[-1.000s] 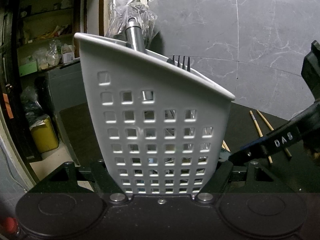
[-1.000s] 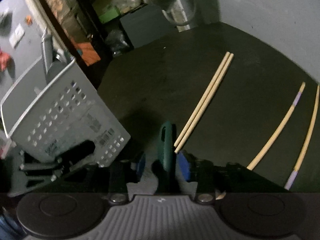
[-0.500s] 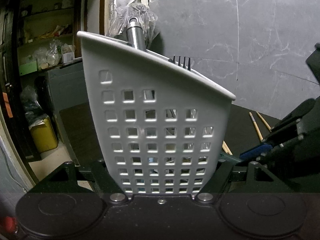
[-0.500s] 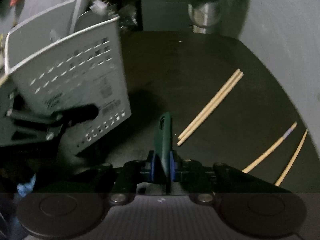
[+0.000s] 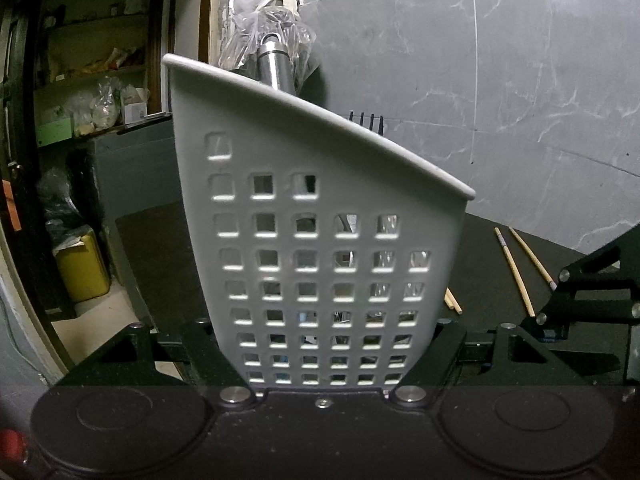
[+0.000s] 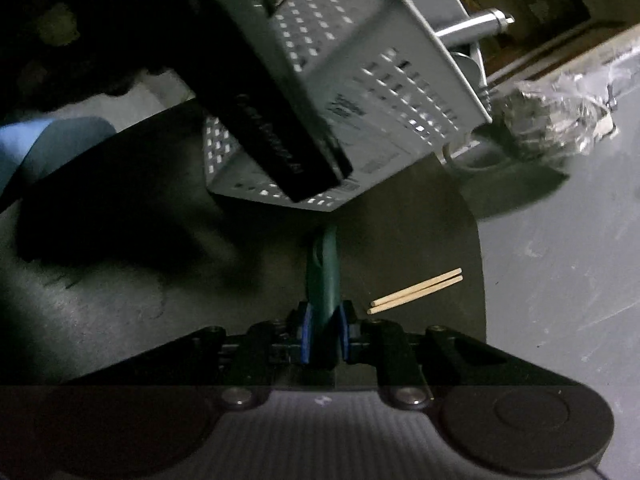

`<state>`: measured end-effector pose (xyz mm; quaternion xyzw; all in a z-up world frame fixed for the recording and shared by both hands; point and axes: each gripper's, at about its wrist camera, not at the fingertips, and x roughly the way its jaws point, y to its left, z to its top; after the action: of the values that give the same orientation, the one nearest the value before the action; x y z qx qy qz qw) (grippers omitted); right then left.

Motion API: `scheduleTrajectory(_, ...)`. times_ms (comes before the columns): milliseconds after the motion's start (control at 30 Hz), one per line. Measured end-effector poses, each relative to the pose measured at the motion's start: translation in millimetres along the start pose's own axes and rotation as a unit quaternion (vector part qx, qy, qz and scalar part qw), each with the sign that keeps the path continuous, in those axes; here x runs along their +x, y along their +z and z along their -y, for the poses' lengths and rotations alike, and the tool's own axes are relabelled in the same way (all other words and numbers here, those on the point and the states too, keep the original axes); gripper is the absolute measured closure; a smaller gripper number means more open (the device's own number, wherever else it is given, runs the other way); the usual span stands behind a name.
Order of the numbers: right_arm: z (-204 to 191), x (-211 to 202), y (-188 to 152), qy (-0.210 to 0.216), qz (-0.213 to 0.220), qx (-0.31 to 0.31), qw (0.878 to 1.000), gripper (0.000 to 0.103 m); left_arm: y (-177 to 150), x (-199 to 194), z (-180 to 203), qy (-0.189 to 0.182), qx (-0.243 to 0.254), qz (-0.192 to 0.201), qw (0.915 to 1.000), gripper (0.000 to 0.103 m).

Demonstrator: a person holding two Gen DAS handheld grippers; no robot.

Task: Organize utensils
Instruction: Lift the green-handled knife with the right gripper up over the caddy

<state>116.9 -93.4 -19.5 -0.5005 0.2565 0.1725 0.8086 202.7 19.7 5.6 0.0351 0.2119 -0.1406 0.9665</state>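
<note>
A pale grey perforated utensil basket (image 5: 320, 240) is tilted and fills the left wrist view. My left gripper (image 5: 328, 360) is shut on its lower part, one finger on each side. A steel handle (image 5: 276, 68) and dark fork tines (image 5: 366, 122) stick up out of it. My right gripper (image 6: 324, 332) is shut on a green-handled utensil (image 6: 322, 268), its blue pads (image 6: 306, 336) pressing the handle. The handle points at the basket's bottom corner (image 6: 320, 200). A pair of wooden chopsticks (image 6: 416, 290) lies on the black table just right of that handle.
Two more chopsticks (image 5: 514, 272) lie further right on the black table (image 6: 120, 300). My right gripper's frame (image 5: 580, 300) shows at the right edge. A plastic-wrapped fitting (image 5: 272, 20) stands behind the basket. Shelves and a yellow container (image 5: 82, 264) are at left. The table ends against grey surface (image 6: 560, 260).
My right gripper's pads closed onto the green handle, then the gripper rolled and swung toward the basket. The left gripper and basket stayed put.
</note>
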Motion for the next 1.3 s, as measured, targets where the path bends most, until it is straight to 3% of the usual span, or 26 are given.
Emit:
scheduleTrajectory(133, -14.5, -1.5, -1.1, -0.025, -0.002, -0.042, 0.999, 0.087, -0.3, 0.2, -1.8, -0.002, -0.001, 0.000, 1.0000, 0.027)
scheduleTrajectory(333, 4.6, -2.1, 1.8, 0.025, -0.007, -0.005, 1.000, 0.088, -0.2, 0.0, -3.0, -0.002, -0.001, 0.001, 1.0000, 0.027)
scheduleTrajectory(533, -9.2, -3.3, 0.4, 0.014, -0.007, -0.056, 0.998, 0.093, -0.2, 0.0, -3.0, -0.002, -0.001, 0.000, 1.0000, 0.027)
scheduleTrajectory(733, 13.1, 2.4, 3.1, 0.068, -0.020, 0.006, 0.997, 0.092, -0.5, 0.2, -2.9, -0.002, -0.001, 0.001, 1.0000, 0.027)
scheduleTrajectory(867, 58.5, 16.8, 2.4, 0.168, -0.046, 0.108, 0.979, 0.092, -1.1, 0.1, -2.2, -0.001, -0.002, 0.000, 1.0000, 0.027)
scheduleTrajectory(1000, 86.8, 32.1, -0.5, 0.233, -0.061, 0.166, 0.956, 0.090, -1.7, -1.0, -0.9, 0.001, -0.001, 0.000, 1.0000, 0.027)
scheduleTrajectory(1167, 113.2, 50.2, -15.4, 0.288, -0.062, 0.248, 0.923, 0.092, -1.8, -2.1, -0.1, 0.002, -0.001, -0.001, 1.0000, 0.027)
scheduleTrajectory(1300, 131.9, 46.7, -29.2, 0.279, -0.034, 0.310, 0.908, 0.092, -2.2, -2.8, 0.5, 0.003, 0.000, -0.001, 1.0000, 0.027)
